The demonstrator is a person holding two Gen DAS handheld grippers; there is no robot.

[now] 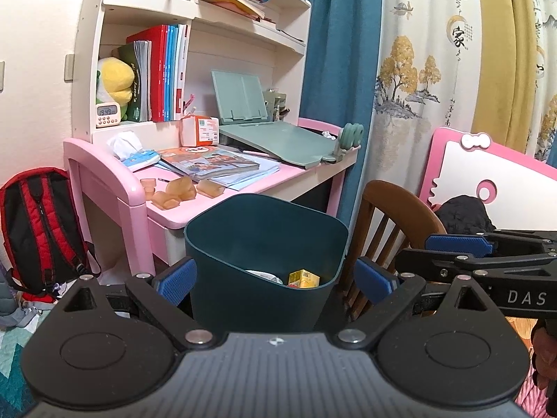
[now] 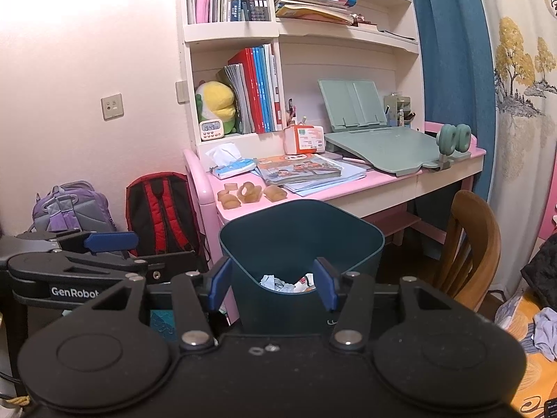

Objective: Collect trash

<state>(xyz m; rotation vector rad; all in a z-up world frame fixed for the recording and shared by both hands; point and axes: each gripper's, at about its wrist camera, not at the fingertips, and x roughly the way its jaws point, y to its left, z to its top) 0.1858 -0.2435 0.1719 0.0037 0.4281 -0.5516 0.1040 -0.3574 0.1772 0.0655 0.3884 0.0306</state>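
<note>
Each gripper, left (image 1: pixel 275 280) and right (image 2: pixel 273 287), has matte black linkage arms, silver pivot screws and ribbed blue finger pads (image 1: pixel 175 280).

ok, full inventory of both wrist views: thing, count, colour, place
trash bin: 1, dark teal, floor before desk, trash inside
juice carton: 1, yellow, in bin
desk: 1, pink, against wall
amber plastic pieces: several, desk front corner
tissue pack: 1, blue-white, desk left
book stand: 1, green, desk rear
timer: 1, white, shelf
backpack: 1, red-black, floor left of desk
chair: 1, brown wood, right of bin
left gripper: open, bin between its fingers
right gripper: open, empty
</note>
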